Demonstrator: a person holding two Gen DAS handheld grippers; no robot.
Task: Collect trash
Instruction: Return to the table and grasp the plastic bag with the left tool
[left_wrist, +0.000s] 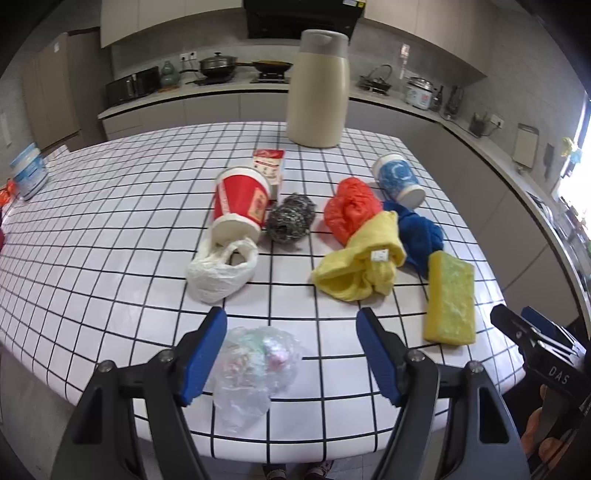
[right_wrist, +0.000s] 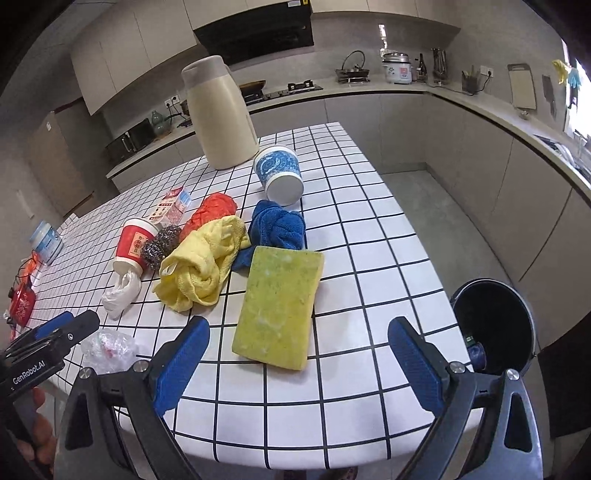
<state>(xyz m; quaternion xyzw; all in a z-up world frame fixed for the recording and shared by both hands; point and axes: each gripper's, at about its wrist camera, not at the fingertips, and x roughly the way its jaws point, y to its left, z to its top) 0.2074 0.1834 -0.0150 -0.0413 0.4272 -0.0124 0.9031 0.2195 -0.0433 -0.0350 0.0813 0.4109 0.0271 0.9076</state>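
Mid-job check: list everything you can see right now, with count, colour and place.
table: 1, white with black grid
jug: 1, beige, far edge
paper cups: 2, red, blue, lying down
carton: 1, red-white, behind red cup
steel scourer: 1, grey, centre
plastic bags: 3, white, orange, clear at near edge
cloths: 2, yellow, blue
sponge: 1, yellow-green
bin: 1, black, beside table
tub: 1, blue-white
left gripper: open, around clear bag
right gripper: open
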